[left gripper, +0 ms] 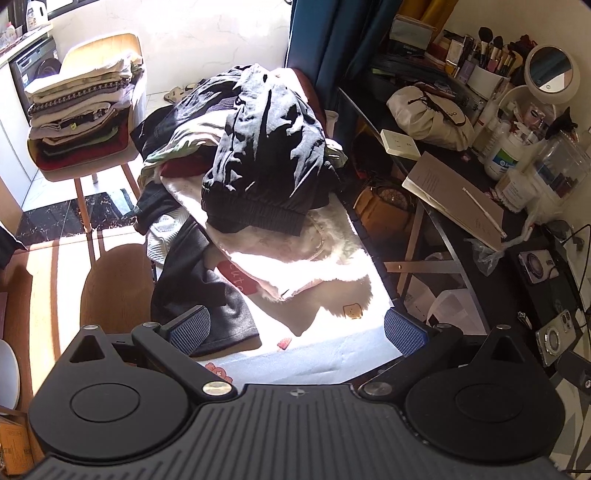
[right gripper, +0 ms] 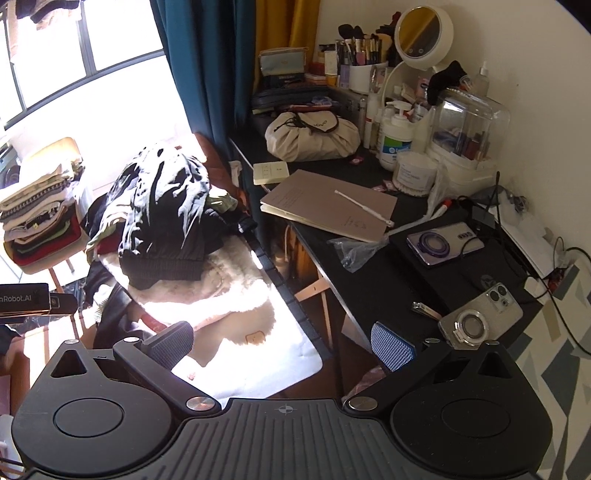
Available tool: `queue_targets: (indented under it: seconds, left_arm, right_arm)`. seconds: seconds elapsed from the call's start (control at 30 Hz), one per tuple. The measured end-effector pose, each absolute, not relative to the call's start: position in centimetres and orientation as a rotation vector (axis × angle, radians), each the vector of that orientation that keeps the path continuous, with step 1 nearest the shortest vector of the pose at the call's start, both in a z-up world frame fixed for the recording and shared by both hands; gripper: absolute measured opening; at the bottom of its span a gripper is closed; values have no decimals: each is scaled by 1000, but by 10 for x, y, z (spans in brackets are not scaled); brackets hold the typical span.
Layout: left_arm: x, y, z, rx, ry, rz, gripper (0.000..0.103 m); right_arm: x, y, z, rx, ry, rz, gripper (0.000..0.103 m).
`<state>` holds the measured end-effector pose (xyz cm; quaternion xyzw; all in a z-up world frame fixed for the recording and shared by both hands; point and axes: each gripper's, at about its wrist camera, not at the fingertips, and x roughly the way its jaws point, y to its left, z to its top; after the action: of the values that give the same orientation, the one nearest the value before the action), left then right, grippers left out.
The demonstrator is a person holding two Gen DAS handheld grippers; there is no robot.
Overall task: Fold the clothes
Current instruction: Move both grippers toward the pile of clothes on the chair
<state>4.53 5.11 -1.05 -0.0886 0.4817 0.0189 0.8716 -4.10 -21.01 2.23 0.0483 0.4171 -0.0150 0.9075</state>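
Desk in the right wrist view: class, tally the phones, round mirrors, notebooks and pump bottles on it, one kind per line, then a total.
Phones: 2
Round mirrors: 1
Notebooks: 1
Pump bottles: 1
Total: 5

I see matte black plastic on my left gripper (left gripper: 295, 328), mesh-textured pads (left gripper: 404, 336); dark sweater (left gripper: 266, 147) ribbed knit, fleecy white cloth (left gripper: 295, 254) under it.

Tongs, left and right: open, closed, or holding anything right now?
Left tongs: open, empty, above the unfolded clothes pile.
Right tongs: open, empty, nothing between the pads.
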Motion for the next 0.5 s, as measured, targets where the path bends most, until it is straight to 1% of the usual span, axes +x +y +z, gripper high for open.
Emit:
queue_targets:
  seconds: [0.17, 0.37, 0.5]
  left_arm:
    - [43, 44, -7, -91, 959, 62, 103]
    - [36, 48, -1, -168, 940, 110, 103]
    - [27, 40, -4, -127, 950, 107, 103]
  right_arm:
    - [-42, -212, 23, 125, 853, 28, 102]
    - [-49, -221, 20, 177, 860, 38, 102]
    - [-60, -220, 16, 177, 852, 30, 102]
